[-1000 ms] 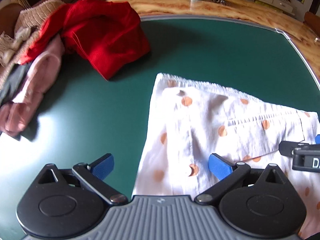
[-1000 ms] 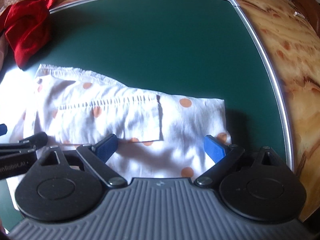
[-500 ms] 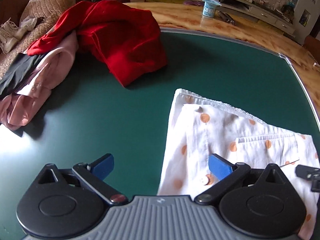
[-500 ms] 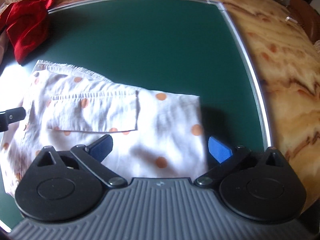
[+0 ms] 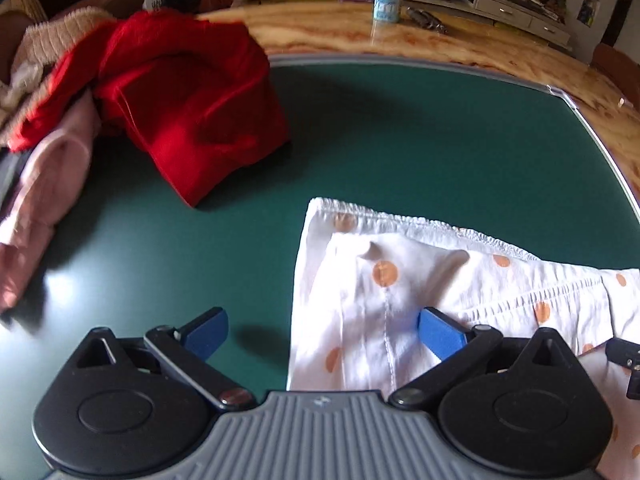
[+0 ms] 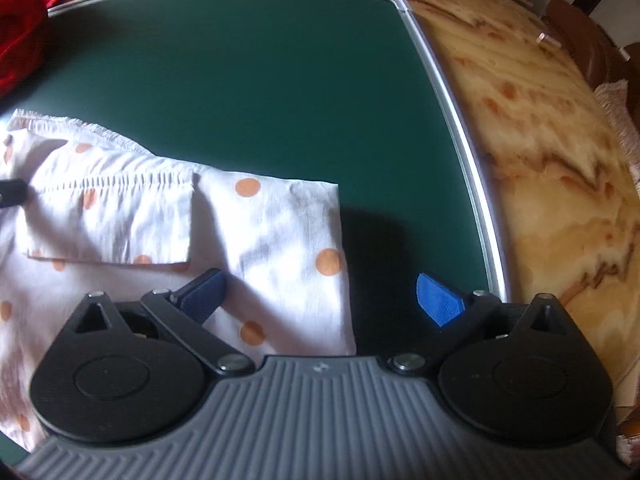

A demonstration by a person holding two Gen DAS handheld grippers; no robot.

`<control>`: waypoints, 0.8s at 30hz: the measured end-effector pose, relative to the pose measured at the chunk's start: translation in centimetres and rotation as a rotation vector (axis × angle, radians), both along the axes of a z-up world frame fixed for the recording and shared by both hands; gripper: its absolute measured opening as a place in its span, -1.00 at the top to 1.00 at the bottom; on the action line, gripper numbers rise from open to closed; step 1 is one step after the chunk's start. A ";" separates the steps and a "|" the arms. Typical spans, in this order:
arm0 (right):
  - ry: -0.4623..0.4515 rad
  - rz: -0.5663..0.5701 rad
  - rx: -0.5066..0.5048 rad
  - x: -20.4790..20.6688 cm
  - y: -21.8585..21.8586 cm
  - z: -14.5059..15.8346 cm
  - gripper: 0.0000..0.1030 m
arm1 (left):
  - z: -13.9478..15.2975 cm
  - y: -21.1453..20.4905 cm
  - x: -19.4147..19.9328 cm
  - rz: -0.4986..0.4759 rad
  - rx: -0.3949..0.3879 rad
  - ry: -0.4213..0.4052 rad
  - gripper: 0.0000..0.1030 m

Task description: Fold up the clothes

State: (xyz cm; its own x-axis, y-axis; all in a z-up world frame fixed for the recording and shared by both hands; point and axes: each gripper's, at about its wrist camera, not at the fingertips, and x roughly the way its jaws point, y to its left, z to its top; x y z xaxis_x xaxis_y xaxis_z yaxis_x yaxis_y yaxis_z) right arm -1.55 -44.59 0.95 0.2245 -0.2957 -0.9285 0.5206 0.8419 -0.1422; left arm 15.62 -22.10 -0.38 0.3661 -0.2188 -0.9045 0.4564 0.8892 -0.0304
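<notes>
A white garment with orange dots [image 5: 420, 280] lies folded flat on the green mat [image 5: 400, 140], its elastic waistband on the far side and a pocket on top. My left gripper [image 5: 322, 332] hovers open over the garment's left edge, right finger above the cloth, left finger above bare mat. In the right wrist view the same garment [image 6: 168, 216] fills the lower left. My right gripper [image 6: 320, 296] is open over the garment's right edge, with nothing between its fingers. The tip of each gripper shows at the edge of the other's view.
A pile of clothes sits at the mat's far left: a red garment [image 5: 192, 96], a pink one [image 5: 44, 184] and a beige knit [image 5: 56, 36]. A small blue cup [image 5: 387, 0] stands on the marble-patterned table [image 6: 540, 140] beyond the mat's metal rim [image 6: 460, 120].
Both grippers stayed open. The left view swung left and lifted, then settled back over the garment's left edge. The right gripper shifted rightwards, so its right finger now stands past the garment's right edge.
</notes>
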 end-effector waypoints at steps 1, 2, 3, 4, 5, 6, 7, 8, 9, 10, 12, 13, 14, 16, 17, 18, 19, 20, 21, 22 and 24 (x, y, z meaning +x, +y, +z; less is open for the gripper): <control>-0.005 -0.006 0.020 -0.1 -0.3 -0.1 -1.00 | 0.0 0.0 0.1 -0.004 -0.005 -0.004 -1.00; -0.009 -0.013 0.030 -0.2 -0.6 -0.1 -1.00 | 0.2 0.1 0.2 0.002 -0.013 0.000 -1.00; -0.011 -0.021 0.033 -0.2 -0.9 -0.1 -1.00 | 0.3 0.3 0.3 0.009 -0.024 0.003 -1.00; -0.015 -0.028 0.033 -0.3 -0.9 0.1 -1.00 | 0.7 0.4 0.3 0.017 -0.047 -0.004 -1.00; -0.021 -0.033 0.033 -0.4 -0.9 0.3 -1.00 | 1.1 0.6 0.3 0.019 -0.070 -0.013 -1.00; -0.041 -0.032 0.031 -0.6 -0.8 0.7 -1.00 | 1.5 0.6 0.5 0.020 -0.088 -0.022 -1.00; -0.062 -0.032 0.029 -0.7 -0.7 1.2 -1.00 | 1.8 0.6 0.6 0.024 -0.099 -0.030 -1.00; -0.079 -0.039 0.020 -0.6 -0.6 1.6 -1.00 | 1.9 0.4 1.0 0.035 -0.083 -0.039 -1.00; -0.088 -0.049 0.011 -0.4 -0.7 1.9 -1.00 | 1.7 0.2 1.4 0.039 -0.067 -0.041 -1.00; -0.096 -0.059 0.003 -0.1 -0.9 2.1 -1.00 | 1.5 -0.1 1.8 0.043 -0.051 -0.043 -1.00; -0.101 -0.080 -0.014 0.6 -1.6 1.9 -1.00 | 0.9 -0.5 2.7 0.056 -0.019 -0.036 -1.00; -0.093 -0.092 -0.021 0.9 -1.9 1.6 -1.00 | 0.6 -0.5 3.1 0.065 -0.012 -0.034 -1.00; -0.085 -0.104 -0.028 1.2 -2.3 1.4 -1.00 | 0.3 -0.5 3.4 0.073 -0.005 -0.032 -1.00; -0.069 -0.113 -0.023 1.4 -3.1 0.6 -1.00 | -0.3 -0.5 4.0 0.087 0.008 -0.030 -1.00; -0.062 -0.117 -0.020 1.4 -3.4 0.2 -1.00 | -0.4 -0.5 4.0 0.083 0.010 -0.037 -1.00; -0.067 -0.117 -0.016 1.3 -3.5 0.2 -1.00 | -0.5 -0.5 4.0 0.079 0.012 -0.043 -1.00; -0.071 -0.118 -0.013 1.2 -3.6 0.2 -1.00 | -0.6 -0.5 3.9 0.076 0.013 -0.049 -1.00; -0.076 -0.118 -0.009 1.1 -3.7 0.1 -1.00 | -0.6 -0.5 3.9 0.076 0.012 -0.049 -1.00; -0.079 -0.118 -0.005 1.1 -3.8 0.1 -1.00 | -0.5 -0.5 3.9 0.075 0.011 -0.047 -1.00; -0.078 -0.120 -0.004 1.1 -3.8 0.2 -1.00 | -0.4 -0.4 4.0 0.075 0.010 -0.041 -1.00; -0.087 -0.124 -0.002 1.0 -3.6 0.8 -1.00 | -0.1 -0.2 4.0 0.077 0.006 -0.030 -1.00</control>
State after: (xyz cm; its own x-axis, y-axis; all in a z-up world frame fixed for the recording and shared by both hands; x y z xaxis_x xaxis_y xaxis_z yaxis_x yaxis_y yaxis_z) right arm -0.57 -48.23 1.72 0.2658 -0.3285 -0.9063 0.6313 0.7698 -0.0939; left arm 19.66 -22.33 -0.50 0.4082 -0.1832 -0.8943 0.3869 0.9220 -0.0123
